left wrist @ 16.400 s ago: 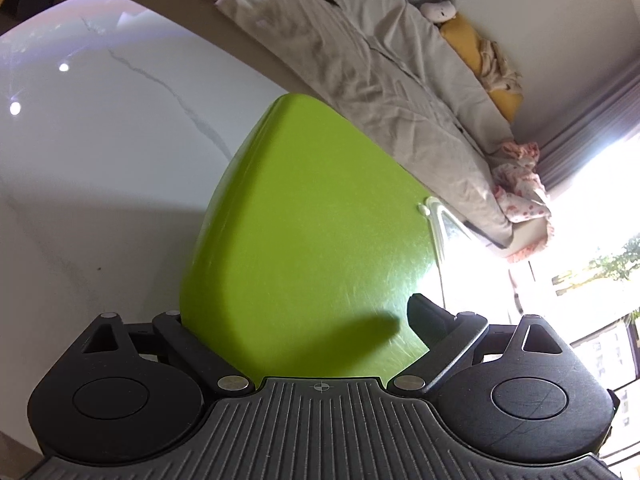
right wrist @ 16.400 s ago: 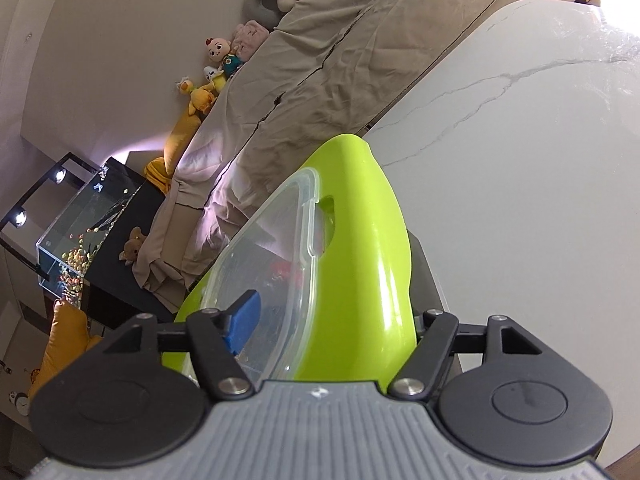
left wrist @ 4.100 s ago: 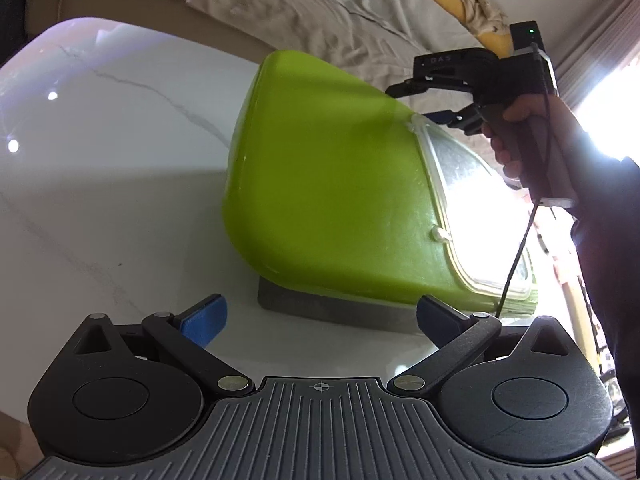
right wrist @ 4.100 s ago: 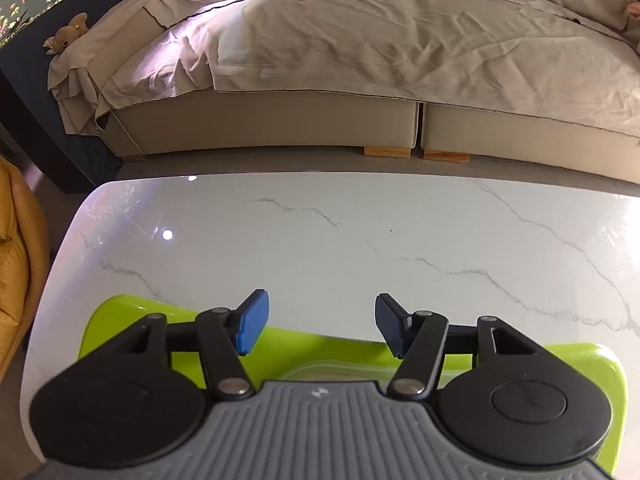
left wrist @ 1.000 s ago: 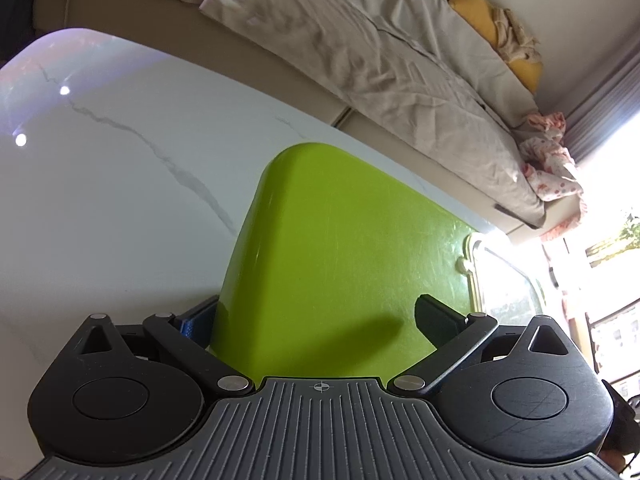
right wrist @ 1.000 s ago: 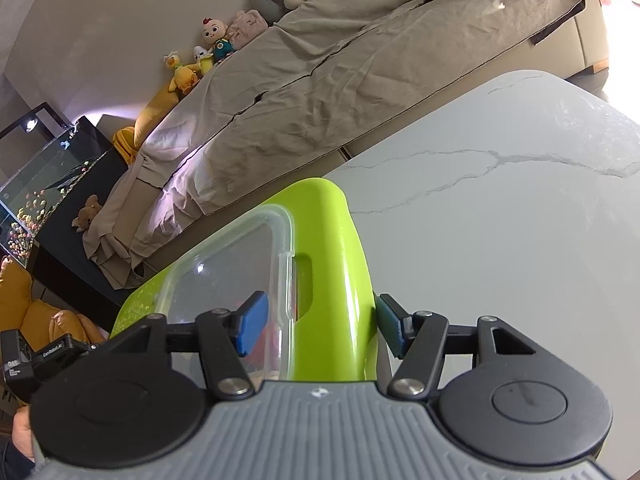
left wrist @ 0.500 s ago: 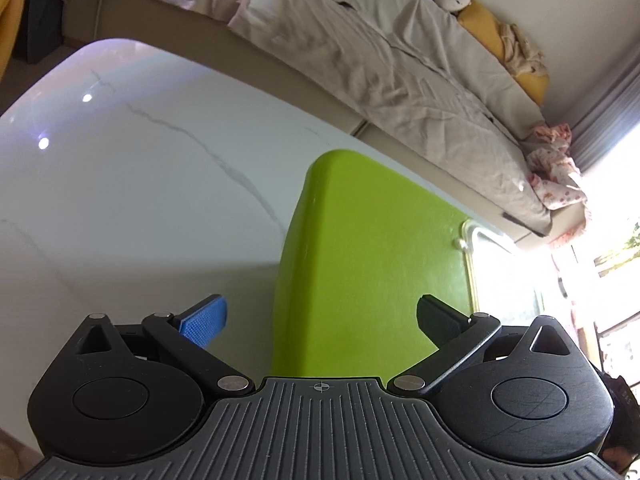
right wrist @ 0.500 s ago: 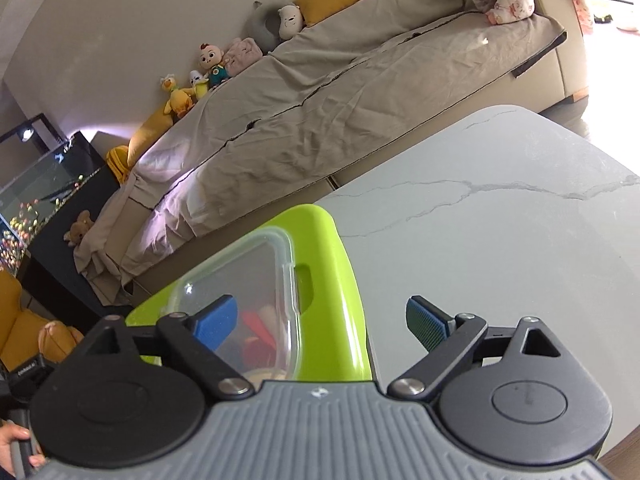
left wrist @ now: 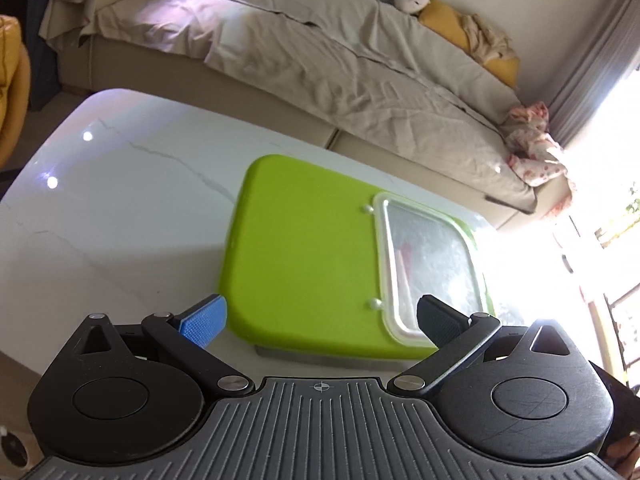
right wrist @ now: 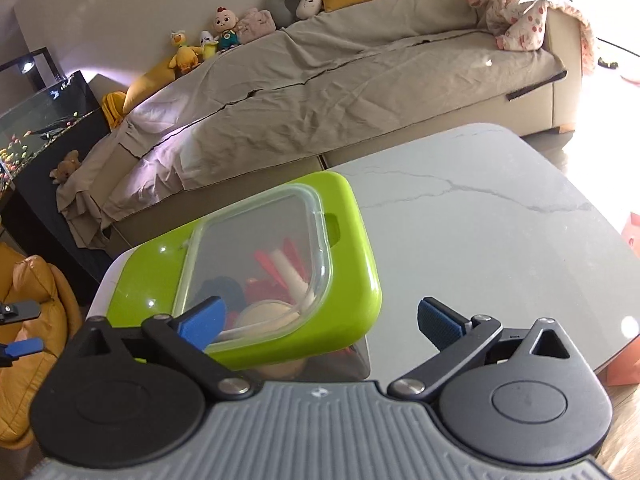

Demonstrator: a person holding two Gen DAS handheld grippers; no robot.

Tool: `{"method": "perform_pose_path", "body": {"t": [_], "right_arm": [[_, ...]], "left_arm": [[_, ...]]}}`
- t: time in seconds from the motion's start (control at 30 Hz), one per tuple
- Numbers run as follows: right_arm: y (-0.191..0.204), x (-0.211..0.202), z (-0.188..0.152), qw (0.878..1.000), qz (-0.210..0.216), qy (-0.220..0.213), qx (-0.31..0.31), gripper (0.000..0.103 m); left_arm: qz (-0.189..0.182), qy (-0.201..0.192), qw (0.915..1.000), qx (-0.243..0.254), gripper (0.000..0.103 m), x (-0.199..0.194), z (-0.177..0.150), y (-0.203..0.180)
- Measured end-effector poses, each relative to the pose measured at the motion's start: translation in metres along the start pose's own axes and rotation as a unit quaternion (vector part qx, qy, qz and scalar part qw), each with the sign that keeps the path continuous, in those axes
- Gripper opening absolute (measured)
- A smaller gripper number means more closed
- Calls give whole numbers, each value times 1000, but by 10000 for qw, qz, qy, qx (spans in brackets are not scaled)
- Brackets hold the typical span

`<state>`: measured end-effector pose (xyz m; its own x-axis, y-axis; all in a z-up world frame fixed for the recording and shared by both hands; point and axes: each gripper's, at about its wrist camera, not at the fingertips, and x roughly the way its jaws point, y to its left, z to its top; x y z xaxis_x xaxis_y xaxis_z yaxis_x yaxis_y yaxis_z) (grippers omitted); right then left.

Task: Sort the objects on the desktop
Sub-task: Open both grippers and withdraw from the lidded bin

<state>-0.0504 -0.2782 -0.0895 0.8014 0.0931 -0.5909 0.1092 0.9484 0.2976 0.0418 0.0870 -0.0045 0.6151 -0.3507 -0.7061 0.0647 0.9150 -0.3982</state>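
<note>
Box (right wrist: 352,344) under lid (right wrist: 352,240), contents (right wrist: 280,280) blurred

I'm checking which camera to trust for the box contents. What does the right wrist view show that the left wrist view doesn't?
Only the right wrist view shows the items under the clear window: red and white sticks and a tan round piece, plus the fish tank.

Only the left wrist view shows the lid's solid green half full on; its window is washed out by glare.

Both show the green lid on the marble table, the sofa, and open, empty jaws.
</note>
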Motion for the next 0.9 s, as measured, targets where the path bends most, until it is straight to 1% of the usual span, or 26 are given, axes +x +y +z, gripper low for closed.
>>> {"method": "perform_pose_path", "body": {"t": [0.07,0.13,0.2,0.27,0.3,0.37,0.43,0.53,0.63,0.7,0.77,0.87,0.9], "right_arm": [[15,-10,2,9998,-62,179,13,103],[28,-21,4,9992,95,384,111,103],[39,-33,4,9976,374,576,37,103],[54,-45,2,9950,674,694,-256,103],[63,-51,-1,9938,689,716,-508,103],[82,-64,-8,9924,427,611,-980,103],[98,-76,-15,9903,156,445,-1310,103],[110,-81,-22,9886,179,578,-1376,103],[112,-80,-28,9885,370,673,-1300,103],[109,-76,-31,9903,266,703,-1167,103],[107,-69,-31,9907,45,796,-1103,103],[103,-61,-35,9893,-24,893,-1154,103],[100,-58,-37,9887,-3,938,-1165,103]], "left_arm": [[-197,-21,9998,9,103,-10,-7,-12],[-273,-82,9996,77,103,-21,-14,-25],[-135,-214,9992,315,103,-34,-25,-41],[186,-310,9970,678,103,-46,-39,-60],[402,-358,9950,840,103,-51,-45,-68],[671,-448,9909,1076,103,-59,-56,-80],[705,-450,9907,1070,103,-60,-64,-82],[709,-404,9919,971,103,-56,-74,-82],[786,-284,9924,906,103,-43,-80,-77],[788,-209,9930,854,103,-42,-86,-76],[935,-75,9918,864,103,-31,-89,-74],[1224,7,9868,1061,103,-19,-92,-75],[1251,3,9863,1075,103,-17,-91,-74]]}}
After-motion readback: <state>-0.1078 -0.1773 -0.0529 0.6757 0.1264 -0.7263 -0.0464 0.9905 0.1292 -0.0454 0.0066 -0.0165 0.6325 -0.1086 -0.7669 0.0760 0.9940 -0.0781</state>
